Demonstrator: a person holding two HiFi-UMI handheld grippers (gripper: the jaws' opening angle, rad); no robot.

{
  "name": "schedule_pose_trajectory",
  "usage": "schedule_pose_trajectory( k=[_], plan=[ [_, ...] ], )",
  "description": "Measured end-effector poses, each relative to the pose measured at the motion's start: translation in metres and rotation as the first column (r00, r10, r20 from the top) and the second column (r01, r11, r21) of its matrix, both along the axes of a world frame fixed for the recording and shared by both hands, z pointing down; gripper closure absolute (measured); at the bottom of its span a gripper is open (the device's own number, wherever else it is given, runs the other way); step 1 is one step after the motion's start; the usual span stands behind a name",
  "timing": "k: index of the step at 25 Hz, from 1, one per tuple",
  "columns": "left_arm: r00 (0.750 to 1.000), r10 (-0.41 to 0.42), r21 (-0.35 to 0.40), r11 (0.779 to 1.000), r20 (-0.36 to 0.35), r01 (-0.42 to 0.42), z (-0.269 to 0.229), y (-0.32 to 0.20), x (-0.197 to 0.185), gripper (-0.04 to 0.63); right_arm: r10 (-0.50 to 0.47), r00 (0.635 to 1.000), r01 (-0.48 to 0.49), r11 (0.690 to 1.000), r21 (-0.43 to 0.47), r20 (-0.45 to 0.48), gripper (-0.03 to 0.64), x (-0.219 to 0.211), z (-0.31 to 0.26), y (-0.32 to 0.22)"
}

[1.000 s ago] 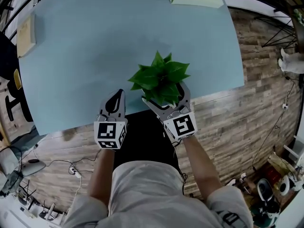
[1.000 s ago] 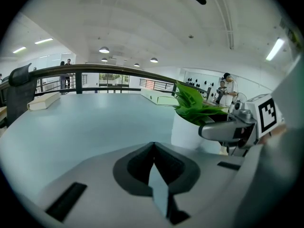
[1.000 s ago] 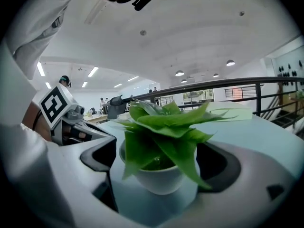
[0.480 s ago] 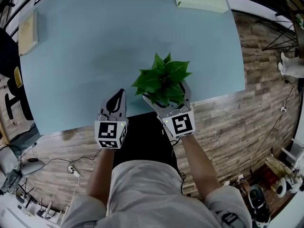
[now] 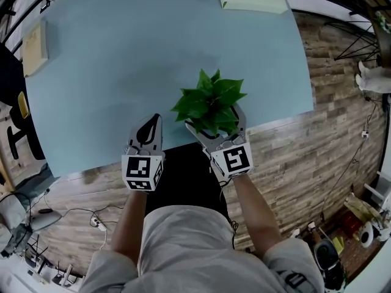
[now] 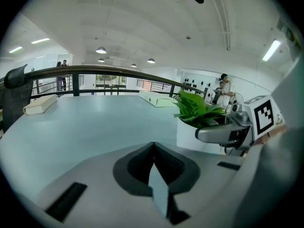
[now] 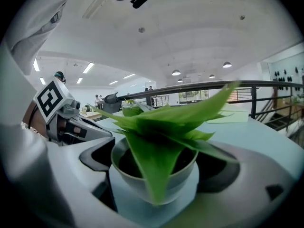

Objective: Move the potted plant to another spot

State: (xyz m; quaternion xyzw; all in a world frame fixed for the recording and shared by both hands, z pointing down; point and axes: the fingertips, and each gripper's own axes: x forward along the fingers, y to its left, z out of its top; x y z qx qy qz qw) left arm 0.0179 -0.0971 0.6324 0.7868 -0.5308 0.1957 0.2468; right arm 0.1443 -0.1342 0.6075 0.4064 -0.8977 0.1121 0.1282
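Our right claw (image 5: 215,124) grips the potted plant (image 5: 209,99) at the desk (image 5: 122,60) edge; our left claw (image 5: 149,127) sits clenched and empty beside it.

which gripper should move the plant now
Right. The right gripper has its jaws on both sides of the pot, gripping it. The left gripper is shut on nothing and sits off to the pot's side.

The table (image 5: 122,66) top looks smooth and matt; the pot (image 7: 182,179) seems glazed (a little shiny); the floor (image 5: 293,157) is rough wood planks.
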Motion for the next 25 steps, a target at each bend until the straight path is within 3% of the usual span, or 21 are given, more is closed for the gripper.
schedule_pose_trajectory(
  k=[10, 25],
  plan=[
    [0.999, 0.033, 0.043, 0.999, -0.006, -0.033, -0.026, 0.0, 0.005, 0.584, 0.025, 1.0, -0.025, 0.998, 0.054, 0.012, 0.087, 0.0, -0.035, 0.007],
    [0.997, 0.078, 0.161, 0.984, -0.025, -0.073, -0.121, -0.004, 0.004, 0.584, 0.076, 0.995, -0.085, 0.986, 0.146, 0.062, 0.087, 0.003, -0.124, 0.01]
  ],
)
